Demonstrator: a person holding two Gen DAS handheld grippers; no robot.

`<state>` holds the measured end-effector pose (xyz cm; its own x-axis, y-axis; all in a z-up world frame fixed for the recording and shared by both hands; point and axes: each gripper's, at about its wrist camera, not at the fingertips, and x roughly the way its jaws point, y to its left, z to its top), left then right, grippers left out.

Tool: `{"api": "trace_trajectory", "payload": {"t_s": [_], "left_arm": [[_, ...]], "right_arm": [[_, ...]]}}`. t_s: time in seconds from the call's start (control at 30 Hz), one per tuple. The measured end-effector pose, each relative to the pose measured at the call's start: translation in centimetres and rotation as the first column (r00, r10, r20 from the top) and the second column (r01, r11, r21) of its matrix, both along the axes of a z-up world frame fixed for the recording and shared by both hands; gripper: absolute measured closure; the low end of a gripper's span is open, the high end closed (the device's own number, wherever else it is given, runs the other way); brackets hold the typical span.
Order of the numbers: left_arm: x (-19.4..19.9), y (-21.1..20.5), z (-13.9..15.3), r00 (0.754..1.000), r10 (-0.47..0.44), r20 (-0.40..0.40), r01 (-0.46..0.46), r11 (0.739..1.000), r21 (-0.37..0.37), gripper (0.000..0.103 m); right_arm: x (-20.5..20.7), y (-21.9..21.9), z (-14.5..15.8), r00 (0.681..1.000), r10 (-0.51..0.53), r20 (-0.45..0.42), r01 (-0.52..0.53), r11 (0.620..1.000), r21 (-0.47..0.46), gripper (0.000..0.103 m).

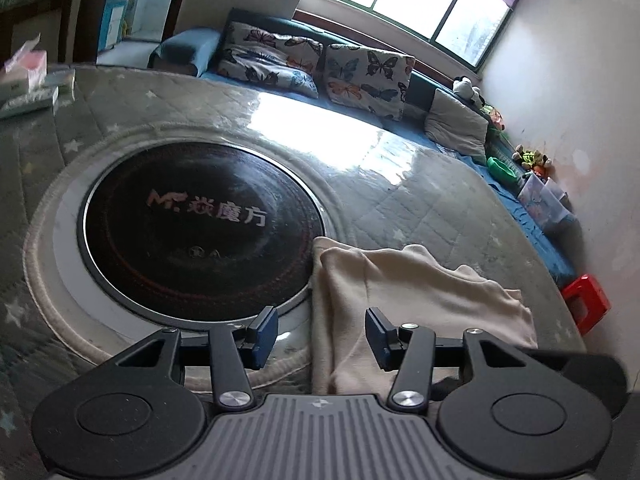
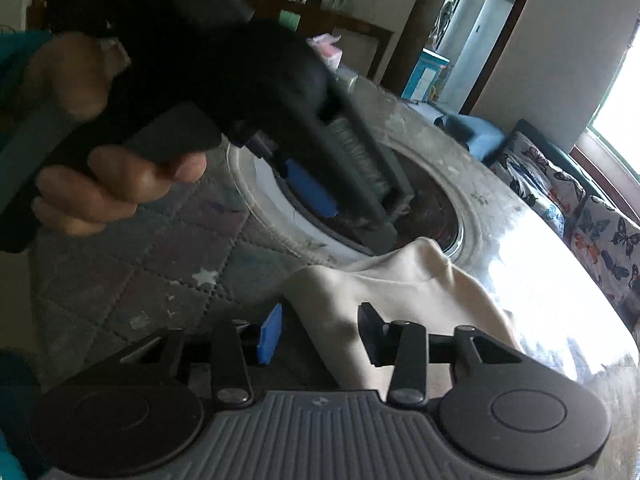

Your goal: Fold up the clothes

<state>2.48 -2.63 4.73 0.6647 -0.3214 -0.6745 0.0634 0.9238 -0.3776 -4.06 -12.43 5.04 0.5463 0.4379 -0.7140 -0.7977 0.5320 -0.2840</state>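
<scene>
A cream cloth (image 1: pixel 416 296) lies folded on the round table, right of the black cooktop disc (image 1: pixel 196 232). My left gripper (image 1: pixel 322 338) hovers open over the cloth's near left edge, with nothing between its blue pads. In the right wrist view the same cream cloth (image 2: pixel 396 296) sits bunched beside the cooktop rim. My right gripper (image 2: pixel 320 334) is open just above its near corner. The other gripper (image 2: pixel 320 184) appears above the cooktop, blurred, held by a hand (image 2: pixel 116 192).
The table has a grey quilted star-print cover (image 1: pixel 424 208) under glossy film. Boxes (image 1: pixel 28 76) sit at its far left edge. Behind are a blue bench with butterfly cushions (image 1: pixel 360 76), toys, and a red stool (image 1: pixel 586 304) at right.
</scene>
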Motion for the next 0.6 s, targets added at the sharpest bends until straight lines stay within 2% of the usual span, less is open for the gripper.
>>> {"api": "trace_trajectory", "payload": {"t_s": [0.07, 0.13, 0.17, 0.33, 0.5, 0.57, 0.6], "left_arm": [[0.2, -0.1, -0.3, 1.000, 0.005, -0.018, -0.006, 1.000, -0.023, 0.049], [0.4, -0.1, -0.5, 0.999, 0.016, -0.033, -0.018, 0.999, -0.049, 0.046], [0.4, -0.1, -0.5, 0.999, 0.021, -0.040, -0.024, 0.998, -0.065, 0.044], [1.0, -0.3, -0.9, 0.995, 0.054, -0.083, -0.065, 0.989, -0.136, 0.037], [1.9, -0.5, -1.8, 0.984, 0.072, -0.165, -0.114, 0.960, -0.258, 0.037], [2.3, -0.7, -2.1, 0.980, 0.073, -0.185, -0.126, 0.949, -0.290, 0.042], [2.4, -0.9, -2.3, 0.978, 0.070, -0.194, -0.127, 0.946, -0.297, 0.048]], "right_arm": [[0.3, 0.1, -0.4, 1.000, -0.016, -0.004, 0.016, 1.000, -0.001, 0.083], [0.6, -0.3, -0.2, 0.999, -0.039, -0.013, 0.039, 0.999, 0.026, 0.094], [0.8, -0.6, 0.1, 0.998, -0.050, -0.023, 0.051, 0.997, 0.049, 0.096], [1.2, -3.0, 1.7, 0.993, -0.096, -0.063, 0.105, 0.980, 0.170, 0.098], [1.5, -5.5, 2.8, 0.986, -0.137, -0.095, 0.157, 0.955, 0.252, 0.098], [1.7, -6.6, 3.0, 0.982, -0.156, -0.108, 0.180, 0.946, 0.270, 0.098], [1.8, -7.1, 3.1, 0.980, -0.166, -0.115, 0.192, 0.941, 0.278, 0.098]]}}
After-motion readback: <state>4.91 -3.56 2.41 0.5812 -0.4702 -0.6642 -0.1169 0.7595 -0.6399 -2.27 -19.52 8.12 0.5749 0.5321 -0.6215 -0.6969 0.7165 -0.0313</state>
